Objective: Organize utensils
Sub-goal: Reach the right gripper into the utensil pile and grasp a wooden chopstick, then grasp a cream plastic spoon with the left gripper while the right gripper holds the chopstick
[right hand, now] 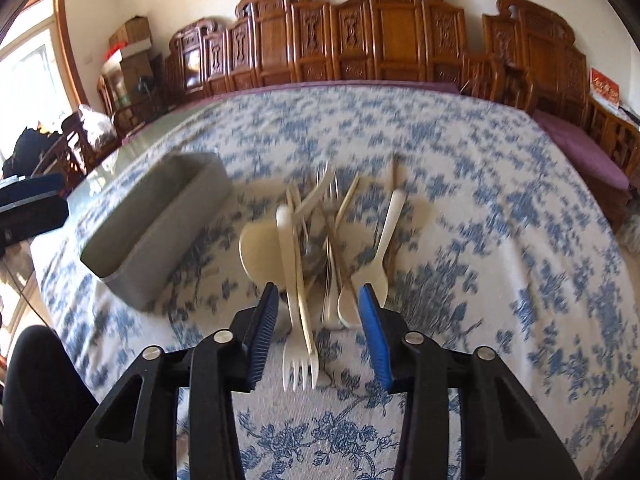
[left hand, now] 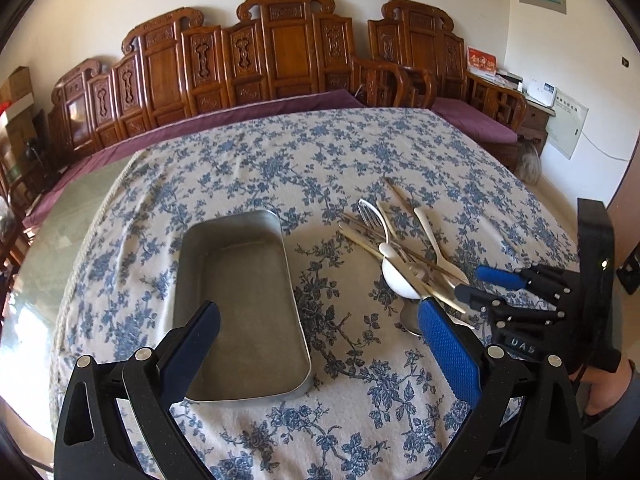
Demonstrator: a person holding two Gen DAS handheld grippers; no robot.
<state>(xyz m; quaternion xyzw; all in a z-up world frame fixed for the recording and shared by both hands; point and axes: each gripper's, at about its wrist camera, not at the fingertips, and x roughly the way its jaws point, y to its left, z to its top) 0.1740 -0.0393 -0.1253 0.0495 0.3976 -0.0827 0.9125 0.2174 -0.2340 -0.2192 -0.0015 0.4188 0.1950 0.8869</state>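
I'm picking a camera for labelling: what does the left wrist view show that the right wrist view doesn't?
Only the left wrist view: the metal tray's bare inside, and the right gripper at the pile's near end.
Only the right wrist view: the white fork, tines toward the camera, lying between the right gripper's open jaws.
Both: tray, utensil pile, floral tablecloth.

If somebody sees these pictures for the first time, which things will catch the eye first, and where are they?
First comes the tangled pile of utensils on the blue-flowered tablecloth: white plastic spoons, chopsticks, metal pieces, and a white plastic fork lying between the open fingers of the right gripper. To the left of the pile stands an empty metal tray, with the left gripper open near it.
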